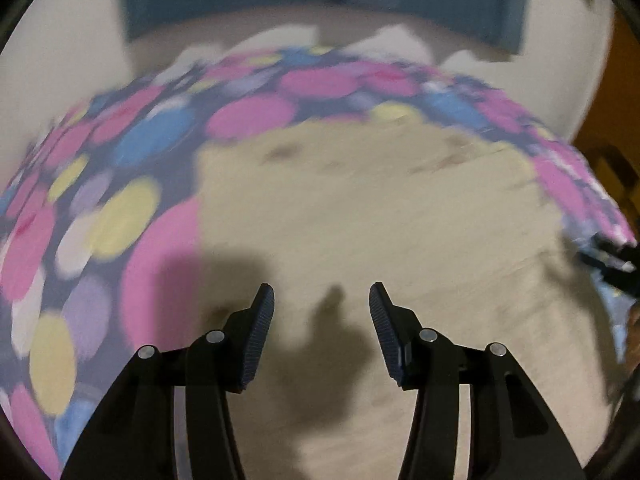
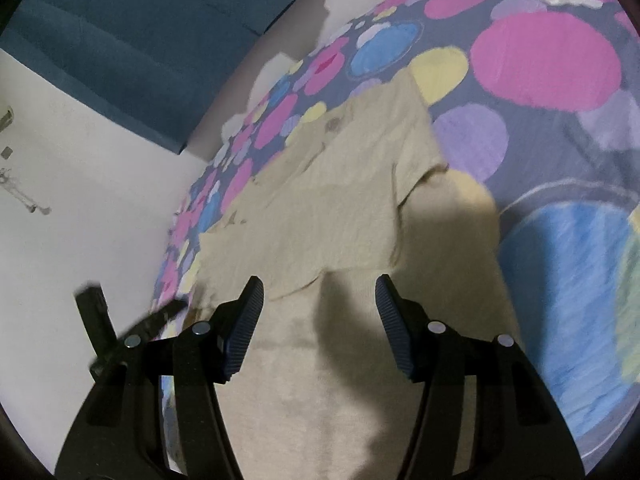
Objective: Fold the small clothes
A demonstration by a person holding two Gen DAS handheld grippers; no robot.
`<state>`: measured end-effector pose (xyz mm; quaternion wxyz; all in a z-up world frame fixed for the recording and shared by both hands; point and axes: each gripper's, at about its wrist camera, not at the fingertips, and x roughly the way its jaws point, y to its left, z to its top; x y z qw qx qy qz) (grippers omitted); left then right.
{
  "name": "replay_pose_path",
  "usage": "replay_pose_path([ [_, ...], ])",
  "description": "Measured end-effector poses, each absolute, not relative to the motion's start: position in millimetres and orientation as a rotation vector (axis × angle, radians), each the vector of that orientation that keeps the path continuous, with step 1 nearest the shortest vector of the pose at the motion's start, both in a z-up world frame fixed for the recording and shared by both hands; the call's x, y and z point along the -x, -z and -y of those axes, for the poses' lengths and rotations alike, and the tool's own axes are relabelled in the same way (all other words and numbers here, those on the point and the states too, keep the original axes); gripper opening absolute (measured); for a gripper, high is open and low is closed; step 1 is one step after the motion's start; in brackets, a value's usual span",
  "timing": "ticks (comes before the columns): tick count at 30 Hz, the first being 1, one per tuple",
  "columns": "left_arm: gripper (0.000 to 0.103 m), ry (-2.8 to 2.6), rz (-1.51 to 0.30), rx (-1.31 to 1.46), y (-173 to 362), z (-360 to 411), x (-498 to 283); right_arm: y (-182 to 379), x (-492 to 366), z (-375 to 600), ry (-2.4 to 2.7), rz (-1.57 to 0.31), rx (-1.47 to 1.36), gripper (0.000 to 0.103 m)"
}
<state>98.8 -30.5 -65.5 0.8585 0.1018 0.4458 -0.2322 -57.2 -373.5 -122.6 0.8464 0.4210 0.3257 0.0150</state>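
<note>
A pale beige small garment [image 1: 360, 200] lies spread flat on a cloth with big pink, blue and yellow dots [image 1: 120, 208]. My left gripper [image 1: 322, 292] hovers over the garment's near part, open, with nothing between its fingers; its shadow falls on the fabric. In the right wrist view the same garment [image 2: 340, 208] shows a folded layer with a sleeve edge and small buttons near the far end. My right gripper [image 2: 320, 284] is open above the garment's lower part, pads apart and holding nothing. The left view is blurred.
The dotted cloth [image 2: 544, 56] covers the surface all around the garment. A teal block [image 2: 140, 40] and a white floor [image 2: 80, 200] lie beyond its edge. White pieces [image 1: 296, 36] sit at the far edge. A blurred black tool part [image 2: 94, 312] shows at the left.
</note>
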Motion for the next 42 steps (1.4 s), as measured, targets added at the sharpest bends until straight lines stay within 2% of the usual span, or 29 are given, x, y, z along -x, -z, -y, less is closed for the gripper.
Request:
replay_pose_path([
  [8, 0.050, 0.408, -0.994, -0.114, 90, -13, -121, 142, 27, 379, 0.058, -0.760, -0.900, 0.057],
  [9, 0.050, 0.401, -0.982, -0.112, 89, -13, -121, 142, 22, 376, 0.060, -0.771, -0.877, 0.050],
  [10, 0.050, 0.393, -0.973, -0.112, 89, -14, -121, 142, 14, 371, 0.063, -0.790, -0.833, 0.030],
  [12, 0.050, 0.387, -0.967, -0.099, 91, -16, -120, 141, 3, 364, 0.055, -0.827, -0.779, 0.005],
  [17, 0.050, 0.290, -0.955, -0.090, 96, -31, -125, 117, -3, 353, 0.045, -0.760, -0.668, 0.005],
  [23, 0.050, 0.352, -0.962, 0.002, 92, -46, -131, 125, 2, 370, 0.033, -0.771, -0.736, 0.006],
  [26, 0.050, 0.446, -0.967, 0.103, 83, -52, -135, 131, 9, 383, 0.022, -0.762, -0.806, 0.012],
  [28, 0.055, 0.501, -0.981, 0.162, 80, -52, -144, 132, 14, 389, 0.029, -0.752, -0.823, 0.023],
  [30, 0.060, 0.514, -1.004, 0.168, 83, -48, -153, 132, 17, 393, 0.034, -0.741, -0.826, 0.028],
  [35, 0.060, 0.533, -1.066, 0.146, 100, -28, -170, 130, 22, 407, 0.046, -0.702, -0.854, 0.031],
  [36, 0.059, 0.529, -1.053, 0.128, 100, -24, -170, 129, 21, 409, 0.049, -0.699, -0.854, 0.031],
  [40, 0.045, 0.485, -1.039, 0.085, 102, -23, -170, 133, 12, 410, 0.033, -0.720, -0.856, 0.032],
  [42, 0.044, 0.483, -1.034, 0.087, 103, -26, -170, 142, 3, 404, 0.009, -0.774, -0.858, 0.032],
])
